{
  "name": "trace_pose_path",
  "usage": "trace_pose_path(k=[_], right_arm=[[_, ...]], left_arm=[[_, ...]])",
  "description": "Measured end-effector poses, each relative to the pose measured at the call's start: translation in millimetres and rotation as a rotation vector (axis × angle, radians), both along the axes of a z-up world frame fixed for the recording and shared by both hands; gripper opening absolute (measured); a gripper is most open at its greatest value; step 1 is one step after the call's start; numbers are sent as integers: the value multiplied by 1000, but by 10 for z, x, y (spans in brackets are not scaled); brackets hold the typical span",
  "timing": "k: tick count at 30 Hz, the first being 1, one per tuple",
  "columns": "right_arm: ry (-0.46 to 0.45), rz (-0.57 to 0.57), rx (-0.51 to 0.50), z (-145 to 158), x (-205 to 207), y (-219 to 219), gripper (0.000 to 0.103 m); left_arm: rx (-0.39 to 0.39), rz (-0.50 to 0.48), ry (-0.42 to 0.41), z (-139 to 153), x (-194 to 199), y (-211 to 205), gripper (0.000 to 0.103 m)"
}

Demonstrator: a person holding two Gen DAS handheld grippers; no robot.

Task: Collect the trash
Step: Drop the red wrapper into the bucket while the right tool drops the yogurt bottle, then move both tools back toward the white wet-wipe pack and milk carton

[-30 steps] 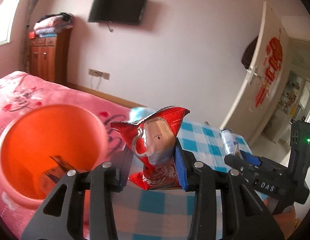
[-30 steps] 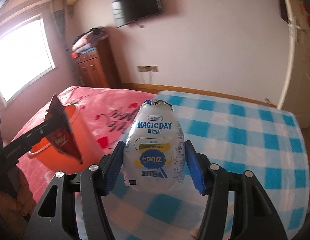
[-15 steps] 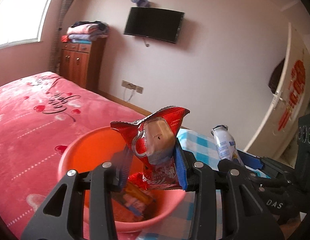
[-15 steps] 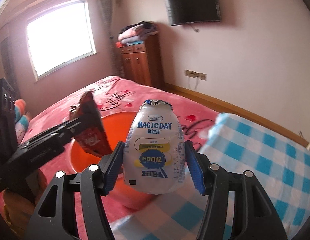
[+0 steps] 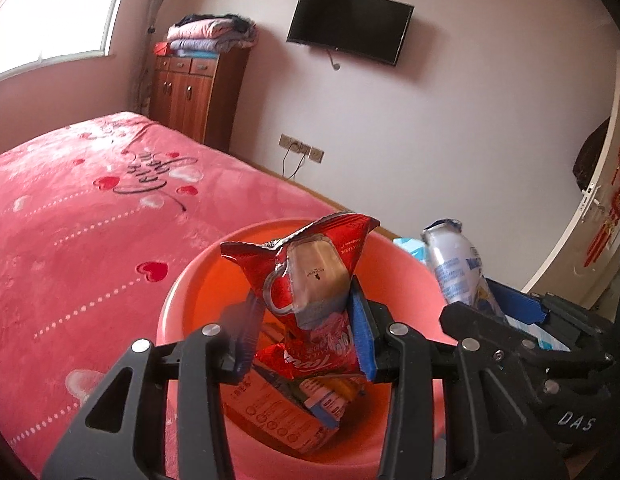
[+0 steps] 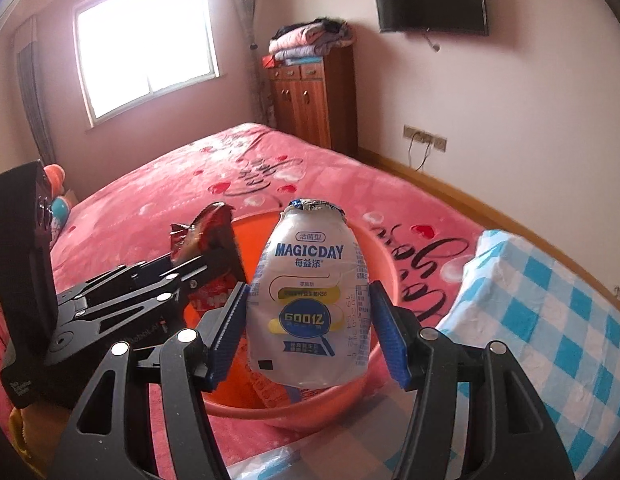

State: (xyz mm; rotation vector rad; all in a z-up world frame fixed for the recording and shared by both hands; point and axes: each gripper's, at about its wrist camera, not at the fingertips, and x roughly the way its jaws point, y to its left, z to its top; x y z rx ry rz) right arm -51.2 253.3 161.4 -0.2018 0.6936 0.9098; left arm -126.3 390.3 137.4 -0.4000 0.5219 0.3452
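A crumpled red snack wrapper [image 5: 305,280] stands between the pads of my left gripper [image 5: 303,320], directly over the orange basin [image 5: 189,292]. Its jaws are opening while both pads still touch the wrapper. My right gripper [image 6: 307,320] grips a white MAGICDAY drink bottle [image 6: 310,280] upright above the basin's near rim [image 6: 374,356], and its jaws are starting to ease apart. In the right wrist view the left gripper [image 6: 213,264] with the wrapper [image 6: 205,228] is to the left. The bottle [image 5: 454,268] shows at right in the left wrist view.
Several flattened packets [image 5: 293,420] lie in the basin's bottom. The basin rests on a pink blanket [image 5: 89,220] covering the bed. A blue checked cloth [image 6: 550,320] lies to the right. A wooden cabinet [image 6: 314,96] and a wall TV [image 5: 350,26] stand behind.
Both grippers swung left with their loads, from over the checked cloth to above the orange basin. The basin has come from the left edge to beneath the wrapper and bottle.
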Motion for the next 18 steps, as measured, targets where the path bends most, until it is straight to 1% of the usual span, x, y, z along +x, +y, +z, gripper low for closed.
trace_pose_path(k=[1,2,3,4,5,6,8,13,18], right_arm=[[10,-5,2,-27,23,2,65],[17,-9,9,-41,36,-13,74],[21,-21,21,-48,53,-48,80],[24,-35,31,-53,71,-91,83],[30,-44,42,-54,82,-136,89],[40,-55,61,-52,96,-202,89],[51,-84,88,-43,105,-326,90],[44,-181,139,-16,110,-714,93],[23,-259,138,-63,64,-1066,93]], left_arm=[[-4,7,8,-23,11,12,55],[1,18,10,-33,13,24,68],[13,35,10,-35,5,27,71],[18,42,9,-34,-1,20,76],[15,42,7,-34,1,27,78],[11,41,7,-28,1,34,81],[7,44,5,-21,3,36,85],[20,30,-20,15,-7,-54,87],[40,4,-25,41,16,-200,89]])
